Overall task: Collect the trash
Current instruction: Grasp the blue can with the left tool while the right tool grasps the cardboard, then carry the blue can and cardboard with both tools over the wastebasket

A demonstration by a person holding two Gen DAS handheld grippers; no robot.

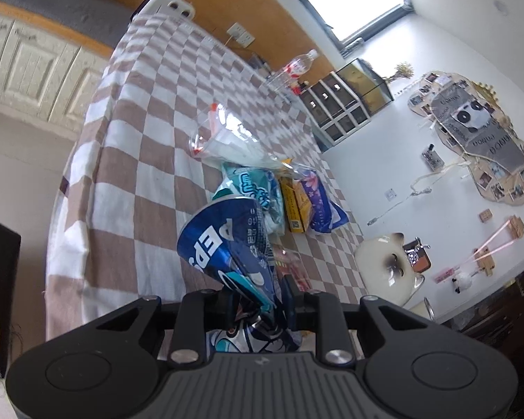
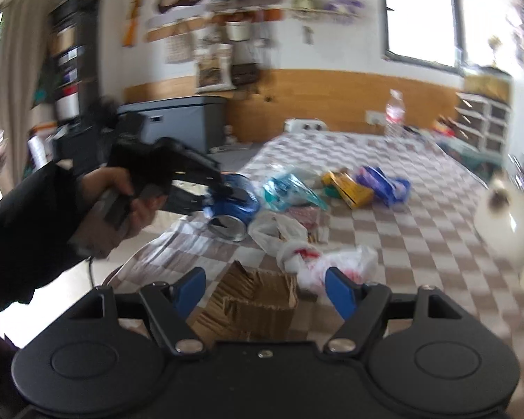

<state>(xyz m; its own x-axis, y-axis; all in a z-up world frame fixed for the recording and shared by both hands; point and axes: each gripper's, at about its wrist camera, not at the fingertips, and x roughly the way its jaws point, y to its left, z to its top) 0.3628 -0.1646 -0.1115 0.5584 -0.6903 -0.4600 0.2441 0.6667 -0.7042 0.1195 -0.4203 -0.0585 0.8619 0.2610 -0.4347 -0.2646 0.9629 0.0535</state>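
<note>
My left gripper (image 1: 258, 296) is shut on a crushed blue Pepsi can (image 1: 227, 241) and holds it above the checkered table (image 1: 150, 132). In the right wrist view the left gripper (image 2: 223, 192) holds the can (image 2: 235, 209) near the table's left edge. My right gripper (image 2: 265, 288) is open and empty above a torn cardboard box (image 2: 255, 300). Trash lies on the table: a teal wrapper (image 2: 286, 192), a yellow box (image 2: 349, 185), a blue-purple packet (image 2: 384, 181), white plastic bags (image 2: 318, 255) and a clear plastic bag (image 1: 227, 136).
A plastic water bottle (image 2: 394, 111) stands at the table's far end. A white cat-shaped chair (image 2: 506, 223) is at the table's right side. A grey bin (image 2: 178, 122) stands on the floor beyond the table's left side. A drawer unit (image 2: 485, 118) is far right.
</note>
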